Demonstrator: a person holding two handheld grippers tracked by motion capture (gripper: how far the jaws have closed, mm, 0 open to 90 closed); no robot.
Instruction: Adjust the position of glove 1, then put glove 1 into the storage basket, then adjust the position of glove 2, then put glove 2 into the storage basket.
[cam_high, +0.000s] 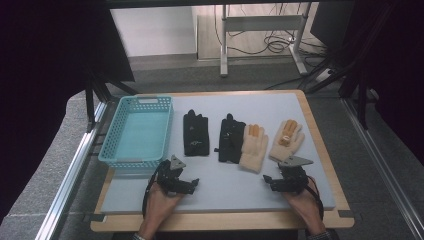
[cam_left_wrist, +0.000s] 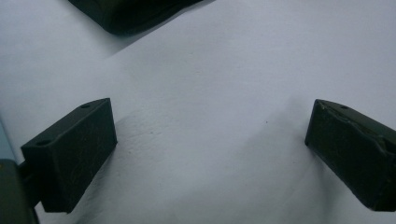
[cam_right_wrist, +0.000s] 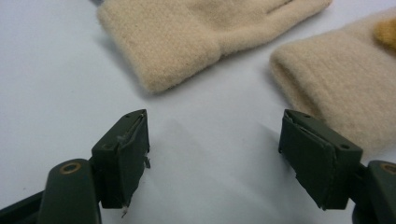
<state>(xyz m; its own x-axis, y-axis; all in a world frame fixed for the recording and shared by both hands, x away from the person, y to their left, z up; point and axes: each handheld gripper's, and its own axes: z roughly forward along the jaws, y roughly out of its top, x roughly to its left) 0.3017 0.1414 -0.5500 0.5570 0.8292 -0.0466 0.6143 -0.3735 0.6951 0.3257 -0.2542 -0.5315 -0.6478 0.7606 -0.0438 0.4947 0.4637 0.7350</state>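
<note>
Two black gloves (cam_high: 195, 133) (cam_high: 230, 139) and two cream knit gloves (cam_high: 254, 148) (cam_high: 287, 140) lie in a row across the grey mat (cam_high: 225, 185). My left gripper (cam_high: 189, 184) rests near the mat's front left, below the basket, jaws wide apart over bare mat (cam_left_wrist: 210, 135); the cuff of a black glove (cam_left_wrist: 130, 14) lies just ahead. My right gripper (cam_high: 270, 183) sits at the front right, open, with nothing between its jaws (cam_right_wrist: 215, 149). The cuffs of both cream gloves (cam_right_wrist: 168, 51) (cam_right_wrist: 336, 88) lie just beyond its jaws.
A turquoise mesh basket (cam_high: 112, 145) stands empty at the mat's left. The mat lies on a wooden board (cam_high: 320, 135) with metal rails on both sides. A desk frame and cables stand on the floor behind.
</note>
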